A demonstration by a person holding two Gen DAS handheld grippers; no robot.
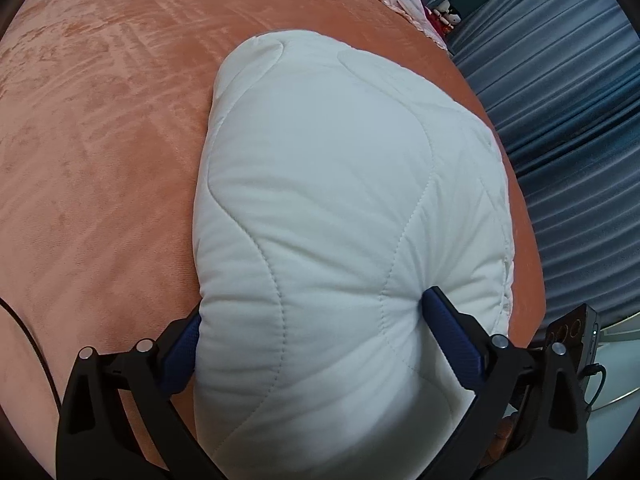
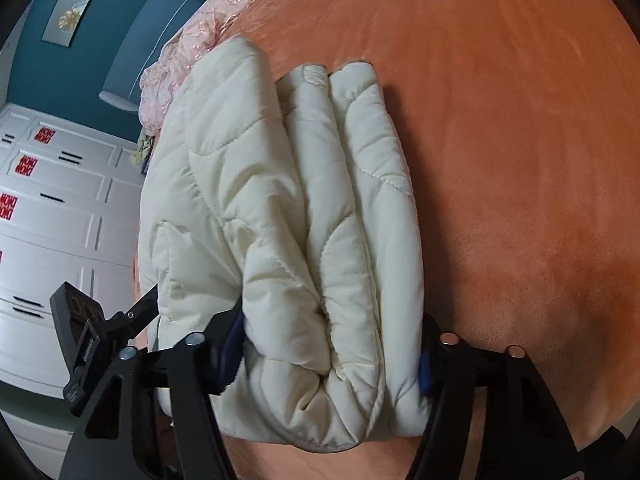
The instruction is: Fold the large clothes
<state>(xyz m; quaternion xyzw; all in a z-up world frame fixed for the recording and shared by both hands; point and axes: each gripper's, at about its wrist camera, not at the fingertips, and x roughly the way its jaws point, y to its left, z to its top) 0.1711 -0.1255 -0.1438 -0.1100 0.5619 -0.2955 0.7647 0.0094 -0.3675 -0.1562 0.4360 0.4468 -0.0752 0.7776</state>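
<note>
Tools number two, each with two black fingers faced in blue ribbed pads. The left tool point(image 1: 312, 320) is clamped on the near end of one white quilted jacket point(image 1: 344, 200), its pads sunk into the puffy fabric on either side so that the stitching gathers toward them. The right tool point(image 2: 332, 344) grips the same jacket point(image 2: 280, 220) across its folded bundle, where three rounded padded rolls lie side by side between the fingers. The jacket is soft, wavy-stitched and cream-white, and rests on one bed covered by an orange velvety bedspread point(image 1: 100, 160). Beyond it lies a pink lace cover point(image 2: 208, 28), with white panelled drawers point(image 2: 60, 220) off to the side.
</note>
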